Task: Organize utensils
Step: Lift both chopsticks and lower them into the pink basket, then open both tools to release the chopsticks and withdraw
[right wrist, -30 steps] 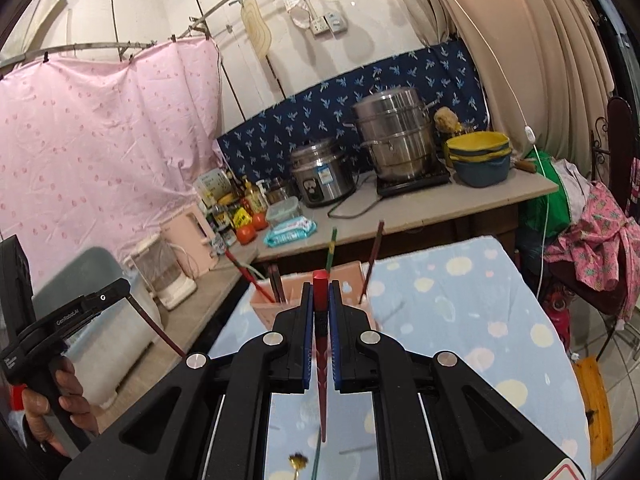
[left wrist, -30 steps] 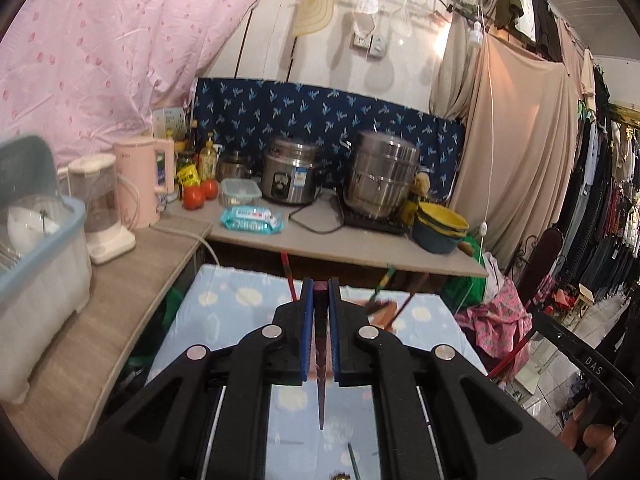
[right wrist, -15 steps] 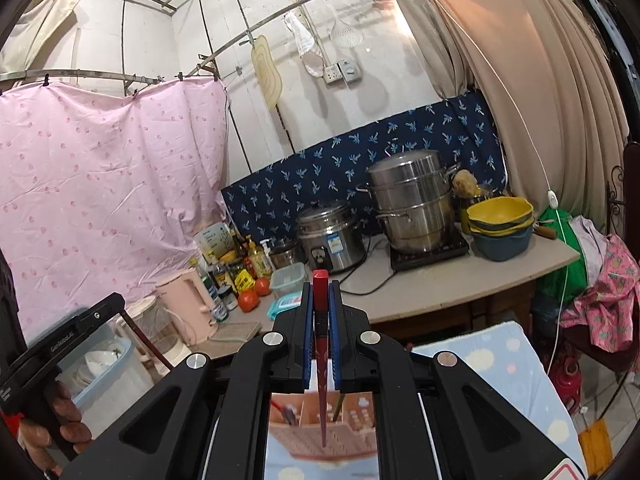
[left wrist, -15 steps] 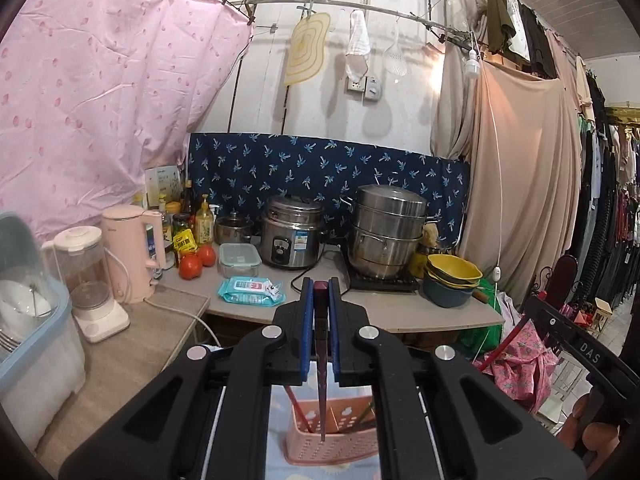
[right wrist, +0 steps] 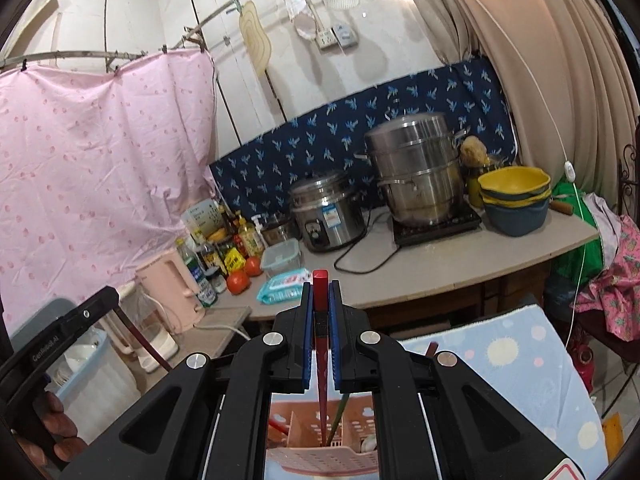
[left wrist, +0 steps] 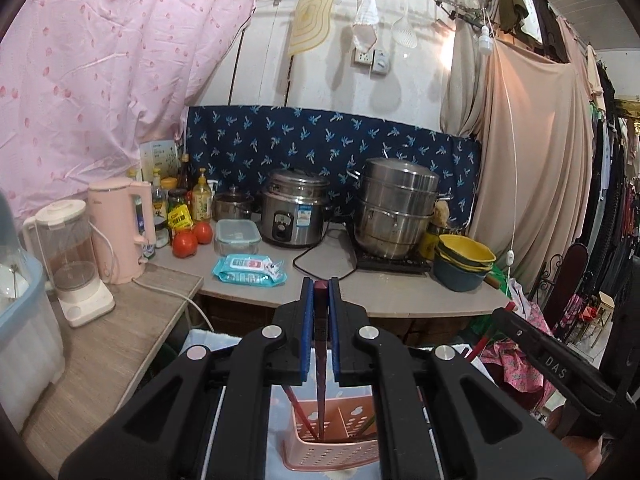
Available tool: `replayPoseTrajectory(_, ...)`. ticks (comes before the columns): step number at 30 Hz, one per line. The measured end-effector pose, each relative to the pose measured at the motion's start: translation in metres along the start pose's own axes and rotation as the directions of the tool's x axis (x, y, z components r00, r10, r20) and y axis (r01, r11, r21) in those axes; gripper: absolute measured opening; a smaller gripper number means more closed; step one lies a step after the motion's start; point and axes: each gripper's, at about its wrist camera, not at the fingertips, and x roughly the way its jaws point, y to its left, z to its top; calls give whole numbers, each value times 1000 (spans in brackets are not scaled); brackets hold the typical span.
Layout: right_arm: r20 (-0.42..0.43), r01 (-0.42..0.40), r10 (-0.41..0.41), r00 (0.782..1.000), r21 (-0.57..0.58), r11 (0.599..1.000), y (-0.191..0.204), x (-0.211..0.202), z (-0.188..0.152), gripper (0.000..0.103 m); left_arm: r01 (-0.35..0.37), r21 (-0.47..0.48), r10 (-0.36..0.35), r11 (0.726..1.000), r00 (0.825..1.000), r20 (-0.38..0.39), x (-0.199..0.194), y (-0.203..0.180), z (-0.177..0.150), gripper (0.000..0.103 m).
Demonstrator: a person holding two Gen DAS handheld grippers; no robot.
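Both tools have moved forward since a second ago: the pink perforated plastic utensil basket (left wrist: 332,436), then ahead of them on the blue dotted tablecloth (right wrist: 520,356), now sits directly under the tips. Left tool (left wrist: 320,300) is clamped on a dark red chopstick (left wrist: 320,360), tip hanging into the basket's left compartment. Right tool (right wrist: 321,300) is clamped on a bright red chopstick (right wrist: 321,344), tip down inside the basket beside a green stick (right wrist: 338,420).
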Motion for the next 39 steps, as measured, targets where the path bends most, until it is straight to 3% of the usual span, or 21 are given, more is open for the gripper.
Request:
replayPoseTrajectory(13,-112,9,-11,994,-24,1000,-7,26,-37,8,-17,-24,15,1000,997,-73,21,6,-27,9)
replayPoseTrajectory(15,-98,30,-33,995,-32,999,-7,23,-40,17,-33,-29,31,999,997,-67,18,7,-29,33)
replayPoseTrajectory(17,-90,40,-43,995,-40,998,-7,17,-42,31,-51,-27,49,998,997,-60,16,7,-31,40)
replayPoseTrajectory(18,-86,43,-46,995,-42,998,-7,15,-42,34,-53,-24,52,998,997,-62,15,7,-32,40)
replayPoseTrajectory(31,-101,33,-37,994,-34,999,-5,-24,-61,37,-62,-6,61,998,992,-111,-12,6,-56,40)
replayPoseTrajectory(39,-158,53,-57,986,-34,998,-10,-53,-102,41,-77,9,77,997,978,-194,-37,9,-100,41)
